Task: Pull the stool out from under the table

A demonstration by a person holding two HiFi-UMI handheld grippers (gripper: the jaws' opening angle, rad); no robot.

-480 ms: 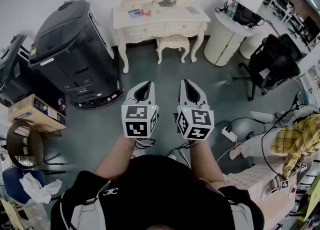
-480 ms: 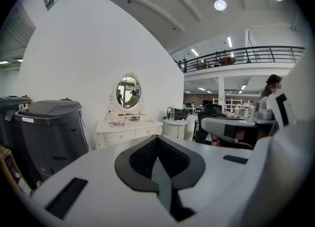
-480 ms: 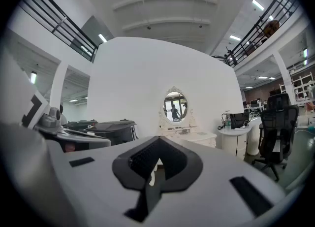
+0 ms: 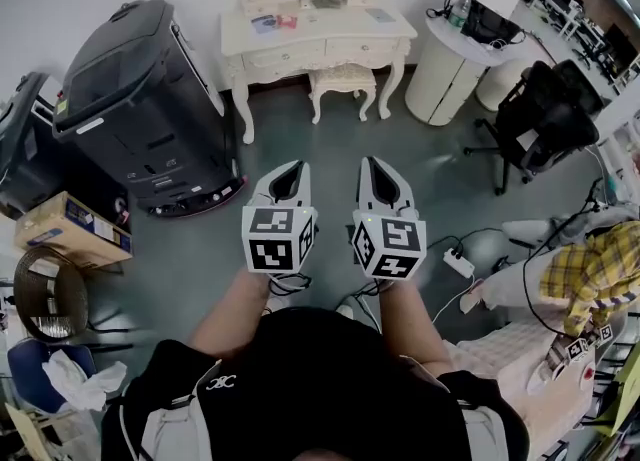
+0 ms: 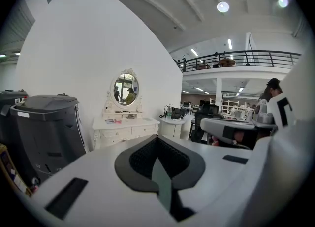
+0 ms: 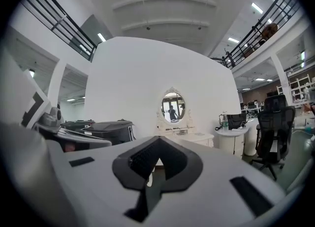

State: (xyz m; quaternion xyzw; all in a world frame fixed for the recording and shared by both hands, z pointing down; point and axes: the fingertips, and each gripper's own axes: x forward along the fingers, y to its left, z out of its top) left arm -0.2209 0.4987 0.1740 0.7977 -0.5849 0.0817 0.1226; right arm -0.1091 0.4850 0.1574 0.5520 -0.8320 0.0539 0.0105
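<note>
You hold your white left gripper [image 4: 287, 174] and white right gripper [image 4: 375, 171] side by side, both clenched on nothing, well apart from the cream carved stool [image 4: 343, 76] tucked under the ornate white dressing table [image 4: 320, 47].

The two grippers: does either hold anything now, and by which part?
Nothing is held. The left gripper and right gripper are both shut and empty, far from the stool.

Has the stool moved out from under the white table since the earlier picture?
No. The stool stands between the front legs of the white table as before. Both drift together in the head view, so only the camera shifted.
</note>
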